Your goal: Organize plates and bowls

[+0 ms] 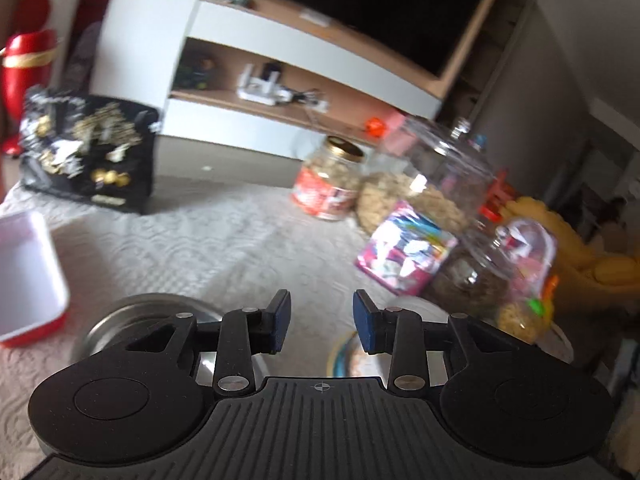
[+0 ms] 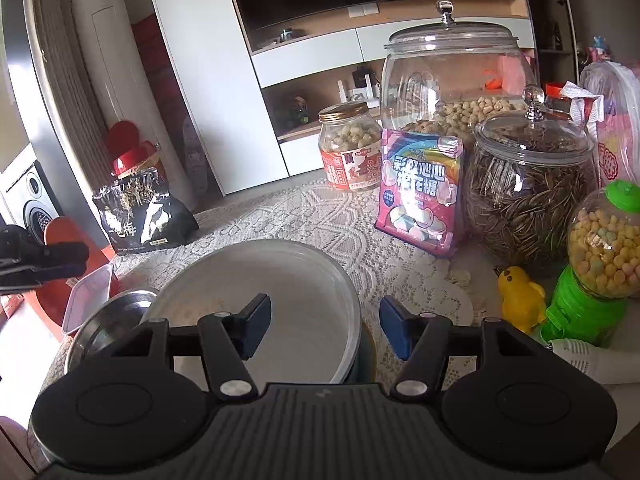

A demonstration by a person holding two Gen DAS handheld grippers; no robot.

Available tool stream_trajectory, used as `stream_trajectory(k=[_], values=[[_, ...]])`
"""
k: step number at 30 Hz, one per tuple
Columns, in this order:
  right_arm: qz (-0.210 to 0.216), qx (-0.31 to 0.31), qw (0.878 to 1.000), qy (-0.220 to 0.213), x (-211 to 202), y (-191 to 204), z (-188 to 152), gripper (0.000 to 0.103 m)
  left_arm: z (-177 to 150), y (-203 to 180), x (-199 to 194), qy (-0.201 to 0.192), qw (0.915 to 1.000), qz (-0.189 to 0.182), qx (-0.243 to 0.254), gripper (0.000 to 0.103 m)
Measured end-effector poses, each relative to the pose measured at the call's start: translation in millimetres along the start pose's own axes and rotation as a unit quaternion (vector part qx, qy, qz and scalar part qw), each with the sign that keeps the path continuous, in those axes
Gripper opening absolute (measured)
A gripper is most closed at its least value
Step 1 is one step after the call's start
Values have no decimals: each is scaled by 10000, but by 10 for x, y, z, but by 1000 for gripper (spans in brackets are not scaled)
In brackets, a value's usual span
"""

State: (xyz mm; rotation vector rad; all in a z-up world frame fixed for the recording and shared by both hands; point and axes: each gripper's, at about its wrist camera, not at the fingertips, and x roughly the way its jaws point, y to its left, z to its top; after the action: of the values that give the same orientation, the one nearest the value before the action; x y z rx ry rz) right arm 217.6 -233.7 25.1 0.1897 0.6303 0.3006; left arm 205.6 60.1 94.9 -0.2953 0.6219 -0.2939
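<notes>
A white bowl [image 2: 280,300] sits on the lace tablecloth on top of a dark green and yellow dish [image 2: 368,356]. My right gripper [image 2: 324,328] is open just above its near right rim, one finger over the bowl and one outside. A steel bowl [image 2: 116,320] lies to its left, and it also shows in the left wrist view [image 1: 132,316]. My left gripper [image 1: 320,320] is open and empty above the cloth, between the steel bowl and a patterned plate [image 1: 344,356]. The left gripper's tip shows at the far left of the right wrist view [image 2: 44,264].
A red tray with a white inside [image 1: 24,276] lies at the left. Jars of snacks [image 2: 452,92], a seed jar [image 2: 528,188], a pink marshmallow bag [image 2: 420,192], a black bag [image 2: 140,216], a yellow duck [image 2: 520,300] and a green candy dispenser [image 2: 592,272] crowd the back and right.
</notes>
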Motion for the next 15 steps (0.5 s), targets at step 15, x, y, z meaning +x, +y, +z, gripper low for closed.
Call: stream_trajectory(k=[15], values=[[226,46,9993,307,324,-340,-94,64,-163,-583,668,980,9833,1096,1075,43]])
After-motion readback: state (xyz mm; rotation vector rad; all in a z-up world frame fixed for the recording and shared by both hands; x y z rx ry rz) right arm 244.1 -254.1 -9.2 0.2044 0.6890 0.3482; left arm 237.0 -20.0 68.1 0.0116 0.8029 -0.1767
